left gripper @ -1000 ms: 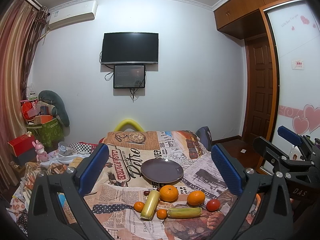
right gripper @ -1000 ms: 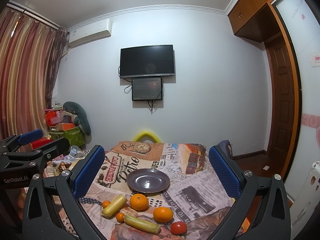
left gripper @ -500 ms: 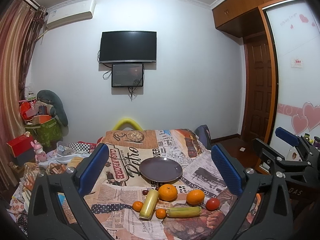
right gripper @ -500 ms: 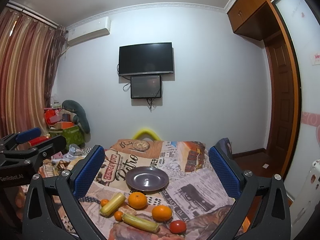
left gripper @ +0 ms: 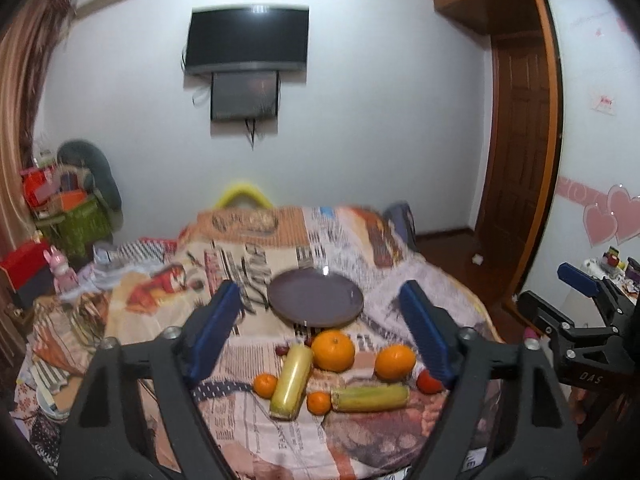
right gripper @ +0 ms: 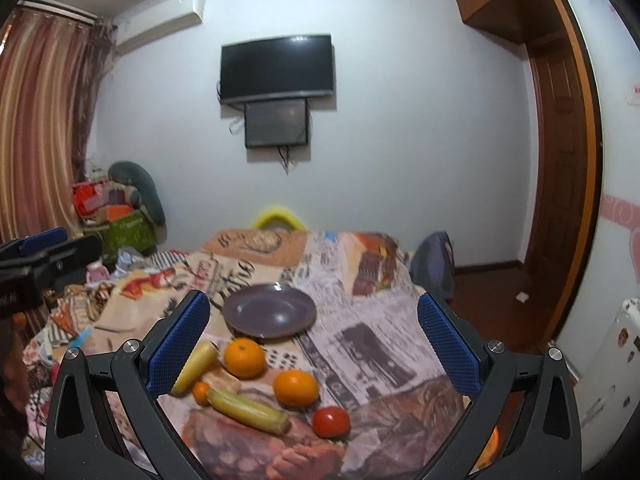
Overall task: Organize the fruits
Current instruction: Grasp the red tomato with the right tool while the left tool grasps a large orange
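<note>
Newsprint-patterned cloth covers the table, where an empty purple plate sits far of a tight cluster of fruit: two big oranges, two small ones, a tomato and two yellow corn-like cobs (their exact kind is unclear). Nothing sits between the spread fingers of the left gripper, whose jaws have just been closing, nor the wide-open right gripper. Round fruit nudged during a grab could, I judge, roll toward the near or right cloth edge; open room lies right of the plate.
</note>
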